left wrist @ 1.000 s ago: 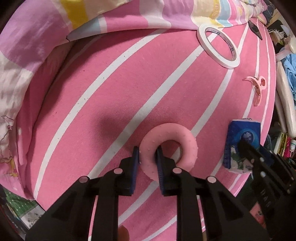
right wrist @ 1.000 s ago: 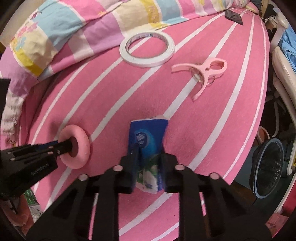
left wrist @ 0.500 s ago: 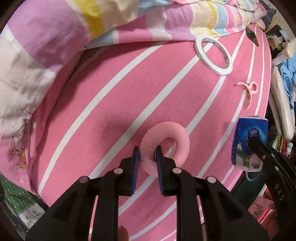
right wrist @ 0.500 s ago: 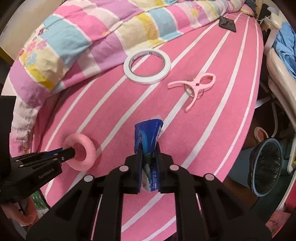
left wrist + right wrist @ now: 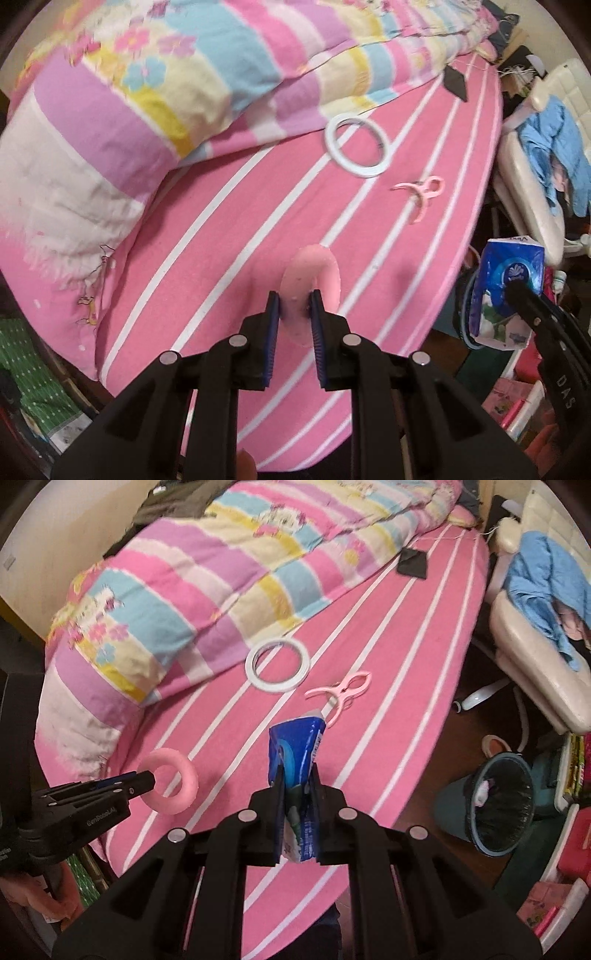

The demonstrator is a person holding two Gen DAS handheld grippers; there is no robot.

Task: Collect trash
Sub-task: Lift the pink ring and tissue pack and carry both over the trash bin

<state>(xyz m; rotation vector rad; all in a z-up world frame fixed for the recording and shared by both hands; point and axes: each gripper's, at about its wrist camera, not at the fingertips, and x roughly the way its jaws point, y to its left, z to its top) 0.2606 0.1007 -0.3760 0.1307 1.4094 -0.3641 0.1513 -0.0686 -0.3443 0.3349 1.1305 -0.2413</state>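
My left gripper (image 5: 293,314) is shut on a pink bumpy ring (image 5: 317,273) and holds it lifted above the pink striped bed (image 5: 221,258). The ring and that gripper also show in the right wrist view (image 5: 173,779). My right gripper (image 5: 297,779) is shut on a blue tissue pack (image 5: 295,749), raised over the bed's near edge. The pack also shows at the right of the left wrist view (image 5: 506,291). A dark bin (image 5: 498,808) with a black liner stands on the floor to the right of the bed.
A white tape roll (image 5: 277,666) and a pink clothes peg (image 5: 341,694) lie on the bed. A striped quilt (image 5: 221,561) covers its far side. A black item (image 5: 412,565) lies further back. A white chair with blue cloth (image 5: 535,590) stands right.
Both grippers have lifted their objects off the bed and pulled back. The ring has turned more edge-on in the left gripper. The bin has come into fuller view.
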